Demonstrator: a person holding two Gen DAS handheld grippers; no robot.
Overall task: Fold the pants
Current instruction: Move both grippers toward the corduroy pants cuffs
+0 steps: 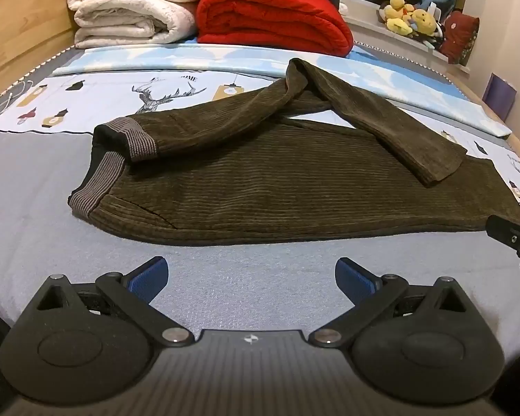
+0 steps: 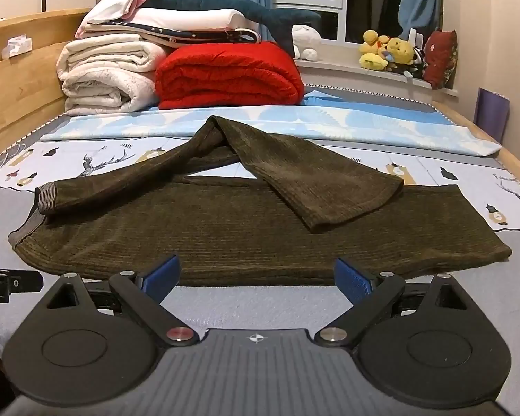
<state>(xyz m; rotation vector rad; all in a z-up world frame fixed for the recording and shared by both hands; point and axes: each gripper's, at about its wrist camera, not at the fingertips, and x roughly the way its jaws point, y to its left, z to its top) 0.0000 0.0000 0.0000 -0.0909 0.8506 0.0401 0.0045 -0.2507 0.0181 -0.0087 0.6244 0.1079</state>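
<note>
Dark olive corduroy pants (image 1: 260, 194) lie on the bed with a grey ribbed waistband at the left. One leg lies flat along the near side. The other leg is bent back in a peak toward the far side, its cuff resting on the flat leg. The same pants (image 2: 225, 232) fill the middle of the right wrist view. My left gripper (image 1: 251, 274) hovers open over bare sheet just short of the near edge of the pants. My right gripper (image 2: 256, 274) is open at the near edge of the flat leg, nothing between its fingers.
A folded red quilt (image 1: 274, 17) and white blankets (image 1: 131, 10) are stacked at the far end of the bed. A wooden bed frame (image 2: 20, 79) runs along the left. Plush toys (image 2: 391, 52) sit on the windowsill at the right. A light blue mat (image 2: 294, 121) lies behind the pants.
</note>
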